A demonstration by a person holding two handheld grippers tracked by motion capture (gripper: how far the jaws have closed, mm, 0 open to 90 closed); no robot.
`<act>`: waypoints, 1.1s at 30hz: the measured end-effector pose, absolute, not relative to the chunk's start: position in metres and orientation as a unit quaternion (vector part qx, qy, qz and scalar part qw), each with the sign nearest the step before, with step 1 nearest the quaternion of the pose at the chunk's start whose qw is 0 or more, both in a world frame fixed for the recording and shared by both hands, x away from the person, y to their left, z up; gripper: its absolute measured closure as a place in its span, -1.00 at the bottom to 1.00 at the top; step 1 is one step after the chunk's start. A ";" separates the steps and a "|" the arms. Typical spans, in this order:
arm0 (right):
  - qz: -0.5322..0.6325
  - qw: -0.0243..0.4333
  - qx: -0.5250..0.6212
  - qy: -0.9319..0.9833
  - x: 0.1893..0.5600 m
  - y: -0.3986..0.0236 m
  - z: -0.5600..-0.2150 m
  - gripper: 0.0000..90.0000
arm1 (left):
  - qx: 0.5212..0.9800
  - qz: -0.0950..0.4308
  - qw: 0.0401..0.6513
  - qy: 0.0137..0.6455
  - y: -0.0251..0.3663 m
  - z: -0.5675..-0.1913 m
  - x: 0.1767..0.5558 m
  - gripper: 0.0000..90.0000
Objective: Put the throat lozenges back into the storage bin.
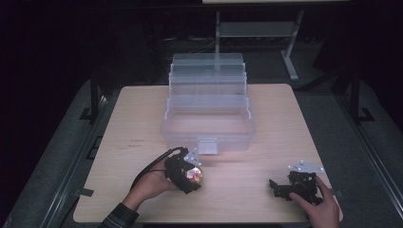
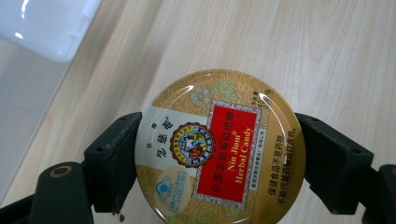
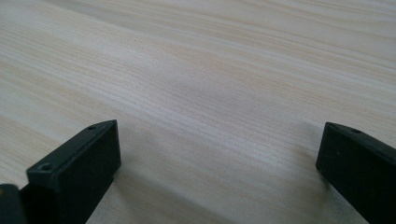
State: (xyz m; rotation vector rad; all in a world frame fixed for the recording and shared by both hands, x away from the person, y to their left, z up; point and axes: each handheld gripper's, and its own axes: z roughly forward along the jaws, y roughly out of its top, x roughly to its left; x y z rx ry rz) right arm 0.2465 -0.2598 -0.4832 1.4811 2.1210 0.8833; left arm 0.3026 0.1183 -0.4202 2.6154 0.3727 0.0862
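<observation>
1. Left claw (image 2: 219, 154) clamping a round gold candy tin (image 2: 220, 147) by its rim, one black jaw pressing each side, lid facing the left gripper view's camera.
2. Showing on the lid: a red panel reading "Nin Jiom Herbal Candy", a round emblem beside it, and gold leaf patterning around the edge.
3. Being carried by the person's left hand (image 1: 151, 183), with the left claw (image 1: 190, 175) and the candy tin (image 1: 195, 176) sitting near the front of the table (image 1: 138, 123), just in front of the clear plastic box (image 1: 207, 107).
4. Trailing back from the left claw along the forearm: a black cable (image 1: 151, 166).
5. Right claw (image 3: 219, 158) standing wide apart with nothing between the jaws, pale wood grain lying beneath them.
6. Resting low at the table's front right corner under the person's right hand (image 1: 321, 204): the right claw (image 1: 277, 186), well apart from the left one.
7. Standing open mid-table: the clear plastic box, its tiered trays stepping up toward the back, a latch (image 1: 207, 145) facing the person.
8. Peeking into the upper left corner of the left gripper view: a pale corner of the clear plastic box (image 2: 46, 25).
</observation>
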 end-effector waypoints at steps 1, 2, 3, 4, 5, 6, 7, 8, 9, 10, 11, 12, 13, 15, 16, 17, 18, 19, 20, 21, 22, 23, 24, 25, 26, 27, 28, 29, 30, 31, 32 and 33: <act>0.316 0.203 0.531 0.760 0.247 -0.260 -0.483 -1.00 | 0.959 0.032 0.247 0.137 0.118 -0.420 0.303 -0.56; 0.316 0.203 0.530 0.760 0.247 -0.260 -0.483 -1.00 | 0.959 0.032 0.246 0.135 0.118 -0.418 0.303 -0.56; 0.316 0.203 0.531 0.760 0.247 -0.260 -0.483 -1.00 | 0.958 0.031 0.248 0.137 0.118 -0.418 0.303 -0.56; 0.316 0.203 0.531 0.760 0.247 -0.260 -0.483 -1.00 | 0.958 0.031 0.248 0.137 0.118 -0.417 0.303 -0.56; 0.316 0.203 0.531 0.760 0.247 -0.260 -0.483 -1.00 | 0.959 0.030 0.248 0.135 0.119 -0.416 0.304 -0.56; 0.316 0.203 0.531 0.760 0.247 -0.260 -0.483 -1.00 | 0.959 0.030 0.249 0.135 0.119 -0.415 0.304 -0.56; 0.316 0.203 0.531 0.760 0.247 -0.260 -0.483 -1.00 | 0.959 0.031 0.248 0.134 0.119 -0.414 0.305 -0.56; 0.316 0.203 0.531 0.760 0.247 -0.260 -0.483 -1.00 | 0.958 0.030 0.251 0.137 0.119 -0.412 0.305 -0.56; 0.316 0.203 0.531 0.760 0.247 -0.260 -0.483 -1.00 | 0.957 0.032 0.253 0.136 0.119 -0.411 0.306 -0.56; 0.316 0.203 0.531 0.760 0.247 -0.260 -0.483 -1.00 | 0.958 0.032 0.251 0.134 0.120 -0.410 0.306 -0.56; 0.316 0.203 0.531 0.760 0.247 -0.260 -0.483 -1.00 | 0.957 0.032 0.253 0.137 0.120 -0.409 0.307 -0.56; 0.316 0.203 0.531 0.760 0.247 -0.260 -0.483 -1.00 | 0.957 0.032 0.253 0.136 0.120 -0.408 0.307 -0.56; 0.316 0.203 0.531 0.760 0.247 -0.260 -0.483 -1.00 | 0.957 0.032 0.254 0.137 0.120 -0.407 0.307 -0.56; 0.316 0.203 0.531 0.760 0.247 -0.260 -0.483 -1.00 | 0.958 0.032 0.253 0.133 0.120 -0.404 0.309 -0.56; 0.316 0.203 0.530 0.760 0.247 -0.260 -0.483 -1.00 | 0.958 0.032 0.253 0.133 0.120 -0.403 0.309 -0.56; 0.316 0.203 0.531 0.760 0.247 -0.260 -0.483 -1.00 | 0.958 0.031 0.253 0.134 0.120 -0.402 0.309 -0.56; 0.316 0.203 0.531 0.760 0.247 -0.260 -0.483 -1.00 | 0.957 0.033 0.256 0.135 0.121 -0.402 0.309 -0.56; 0.316 0.203 0.530 0.760 0.247 -0.260 -0.483 -1.00 | 0.957 0.031 0.256 0.134 0.121 -0.401 0.310 -0.56; 0.316 0.203 0.531 0.760 0.247 -0.260 -0.483 -1.00 | 0.957 0.031 0.256 0.134 0.121 -0.400 0.310 -0.56; 0.316 0.203 0.531 0.760 0.247 -0.260 -0.483 -1.00 | 0.957 0.031 0.256 0.134 0.121 -0.399 0.311 -0.56; 0.316 0.203 0.531 0.760 0.247 -0.260 -0.483 -1.00 | 0.957 0.032 0.255 0.132 0.121 -0.398 0.311 -0.56; 0.316 0.203 0.531 0.760 0.247 -0.260 -0.483 -1.00 | 0.958 0.032 0.254 0.132 0.121 -0.397 0.311 -0.56; 0.316 0.203 0.530 0.760 0.247 -0.260 -0.483 -1.00 | 0.957 0.032 0.257 0.134 0.121 -0.397 0.311 -0.56; 0.316 0.203 0.531 0.760 0.247 -0.260 -0.483 -1.00 | 0.957 0.033 0.256 0.133 0.120 -0.396 0.312 -0.56; 0.316 0.203 0.531 0.760 0.247 -0.260 -0.483 -1.00 | 0.957 0.033 0.257 0.133 0.120 -0.395 0.312 -0.56; 0.316 0.203 0.530 0.760 0.247 -0.260 -0.483 -1.00 | 0.956 0.032 0.258 0.133 0.120 -0.394 0.312 -0.56; 0.316 0.203 0.531 0.760 0.247 -0.260 -0.483 -1.00 | 0.957 0.032 0.257 0.132 0.120 -0.394 0.313 -0.56; 0.316 0.203 0.531 0.760 0.247 -0.260 -0.483 -1.00 | 0.957 0.033 0.258 0.132 0.120 -0.393 0.313 -0.56; 0.316 0.203 0.531 0.760 0.247 -0.260 -0.483 -1.00 | 0.957 0.034 0.258 0.132 0.120 -0.392 0.313 -0.56; 0.316 0.203 0.531 0.760 0.247 -0.260 -0.483 -1.00 | 0.957 0.032 0.257 0.132 0.120 -0.391 0.314 -0.56; 0.316 0.203 0.530 0.760 0.247 -0.260 -0.483 -1.00 | 0.957 0.033 0.258 0.131 0.120 -0.391 0.314 -0.56; 0.316 0.203 0.530 0.760 0.247 -0.260 -0.483 -1.00 | 0.955 0.031 0.261 0.134 0.120 -0.390 0.315 -0.56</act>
